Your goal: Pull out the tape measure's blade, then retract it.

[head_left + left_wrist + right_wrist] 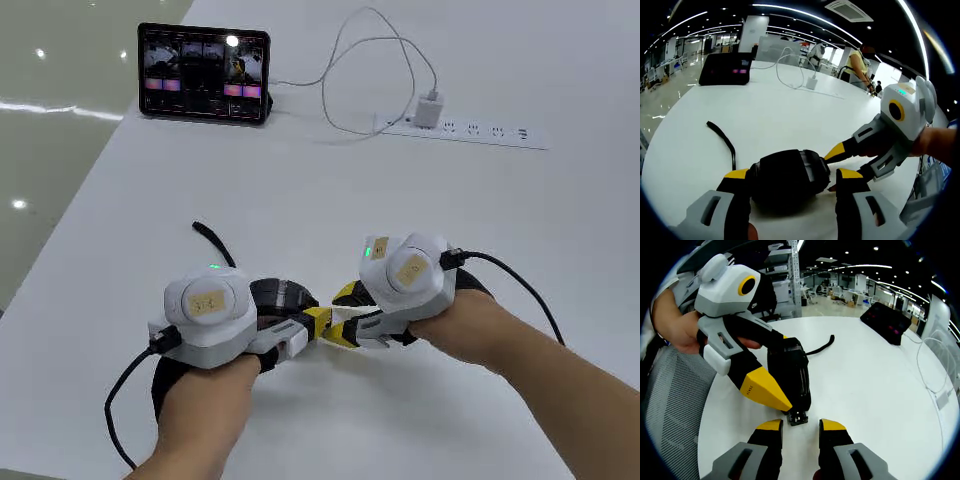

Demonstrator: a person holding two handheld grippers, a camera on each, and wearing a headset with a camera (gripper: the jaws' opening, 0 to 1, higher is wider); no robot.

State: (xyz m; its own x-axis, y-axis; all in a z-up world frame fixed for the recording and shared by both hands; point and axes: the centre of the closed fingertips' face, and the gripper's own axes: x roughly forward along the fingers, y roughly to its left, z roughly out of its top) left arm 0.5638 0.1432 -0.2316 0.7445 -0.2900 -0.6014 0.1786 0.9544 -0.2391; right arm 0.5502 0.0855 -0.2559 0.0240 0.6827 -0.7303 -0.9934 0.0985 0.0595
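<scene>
The black tape measure (276, 296) lies on the white table (300, 190), and my left gripper (300, 315) is shut on its case from the left. In the left gripper view the case (790, 177) sits between the two yellow-tipped jaws. Its black wrist strap (212, 243) trails off behind. My right gripper (345, 315) comes in from the right, open, with its tips right at the case's front. In the right gripper view the blade's small end hook (799, 417) sits just ahead of the gap in my right gripper (801, 426), untouched. No blade is drawn out.
A tablet (204, 73) stands at the far left of the table. A white power strip (470, 128) with a charger (428, 108) and looping cable lies at the back. The table's left edge (90, 180) drops to the floor. A person (860, 60) stands beyond the table.
</scene>
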